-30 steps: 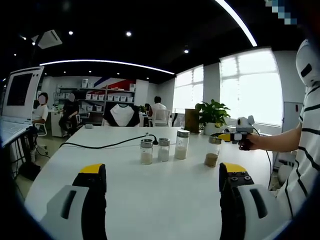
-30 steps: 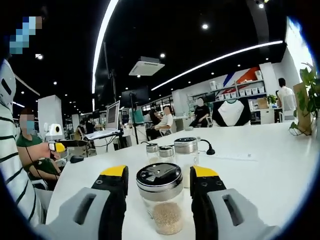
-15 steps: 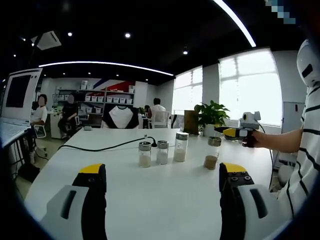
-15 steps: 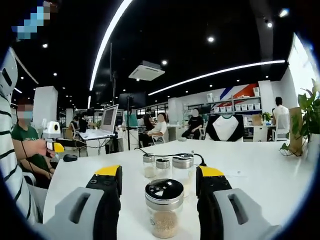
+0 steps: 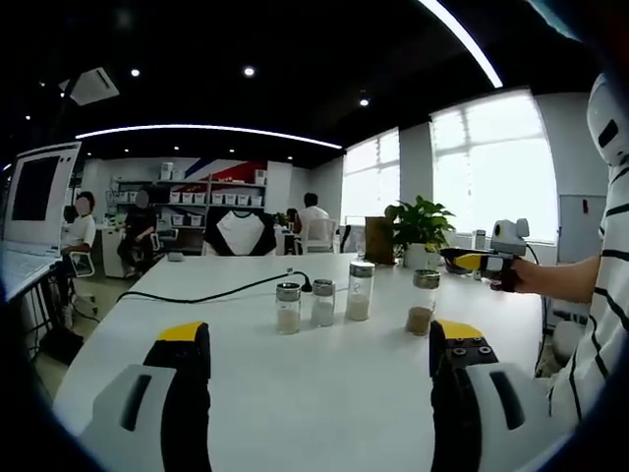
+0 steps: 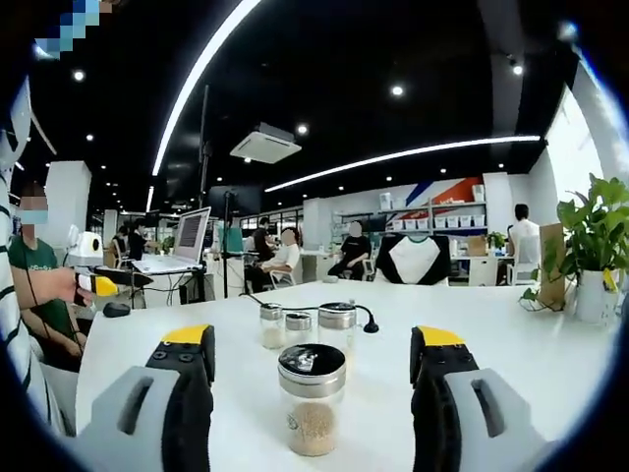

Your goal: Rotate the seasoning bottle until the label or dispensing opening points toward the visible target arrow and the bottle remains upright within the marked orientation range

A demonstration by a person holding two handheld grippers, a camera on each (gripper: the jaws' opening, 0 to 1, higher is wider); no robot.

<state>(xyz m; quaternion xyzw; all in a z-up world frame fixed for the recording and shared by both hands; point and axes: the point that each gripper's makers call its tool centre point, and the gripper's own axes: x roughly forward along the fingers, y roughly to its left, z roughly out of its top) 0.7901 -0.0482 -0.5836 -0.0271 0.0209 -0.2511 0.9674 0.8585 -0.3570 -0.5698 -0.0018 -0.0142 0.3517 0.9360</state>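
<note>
standing upright on the white table [image 6: 550, 364], the bottle [image 6: 312, 398] sits between and just ahead of the right claw [image 6: 313, 346], whose jaws are spread wide and touch nothing. it looks like a small glass jar with a metal shaker cap and a little seasoning at the bottom, so likely light, stiff, slick and easy to tip; a grip low on the glass body seems safest. the left claw [image 5: 319, 332] is spread too, with the bottle [image 5: 422, 303] well ahead to its right, beside three more jars [image 5: 322, 298]. against a second ago, the right jaws flanked the bottle closely; now they stand wider and further back.
</note>
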